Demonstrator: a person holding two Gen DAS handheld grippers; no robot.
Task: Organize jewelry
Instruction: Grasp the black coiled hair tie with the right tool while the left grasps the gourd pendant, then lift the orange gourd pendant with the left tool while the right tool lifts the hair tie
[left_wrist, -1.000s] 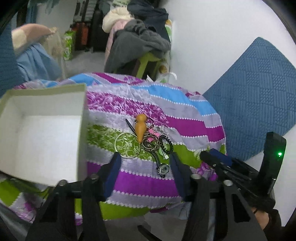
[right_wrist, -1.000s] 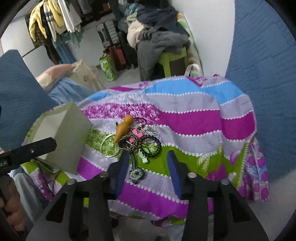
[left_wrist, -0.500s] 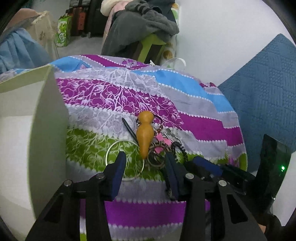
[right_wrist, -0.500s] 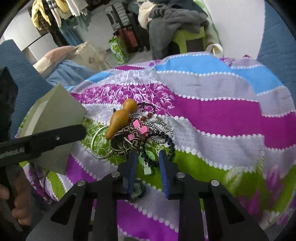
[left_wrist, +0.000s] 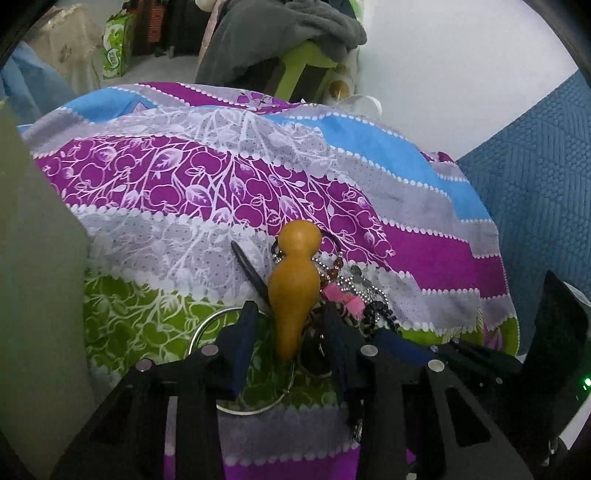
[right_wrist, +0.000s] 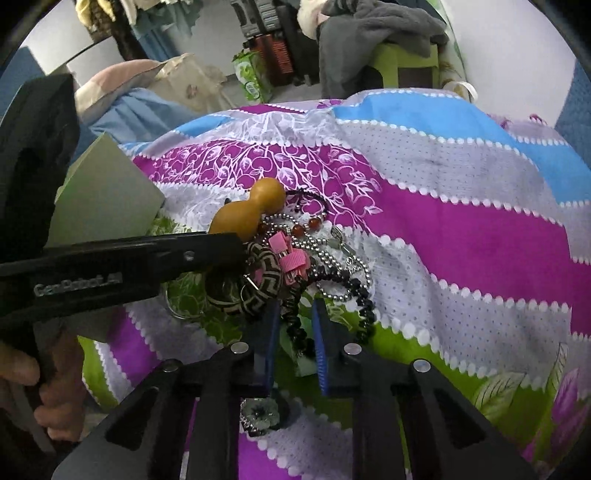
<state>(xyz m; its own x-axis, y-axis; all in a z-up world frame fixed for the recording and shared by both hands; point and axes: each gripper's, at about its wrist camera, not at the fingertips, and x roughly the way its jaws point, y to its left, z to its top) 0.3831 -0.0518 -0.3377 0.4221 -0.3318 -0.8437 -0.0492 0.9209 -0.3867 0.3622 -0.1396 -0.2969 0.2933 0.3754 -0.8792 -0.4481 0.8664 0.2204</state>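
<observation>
A pile of jewelry lies on a striped cloth (left_wrist: 229, 192): an orange gourd pendant (left_wrist: 293, 288) (right_wrist: 245, 214), a large metal ring (left_wrist: 207, 328), pink clips (right_wrist: 290, 254), a patterned bangle (right_wrist: 258, 280), silver bead chains (right_wrist: 332, 251) and a black spiral band (right_wrist: 295, 325). My left gripper (left_wrist: 291, 328) is open, its fingers on either side of the gourd's narrow end. My right gripper (right_wrist: 293, 325) is narrowly open around the black spiral band. The left gripper also shows in the right wrist view (right_wrist: 207, 251).
A pale green box (left_wrist: 40, 280) (right_wrist: 103, 192) stands at the left of the cloth. A flower charm (right_wrist: 258, 413) lies under the right gripper. Blue cushions (left_wrist: 535, 177), a green stool with clothes (left_wrist: 295, 48) and bags are behind.
Both grippers moved forward and down onto the pile. The left now straddles the gourd. The right narrowed its jaws around the black spiral band.
</observation>
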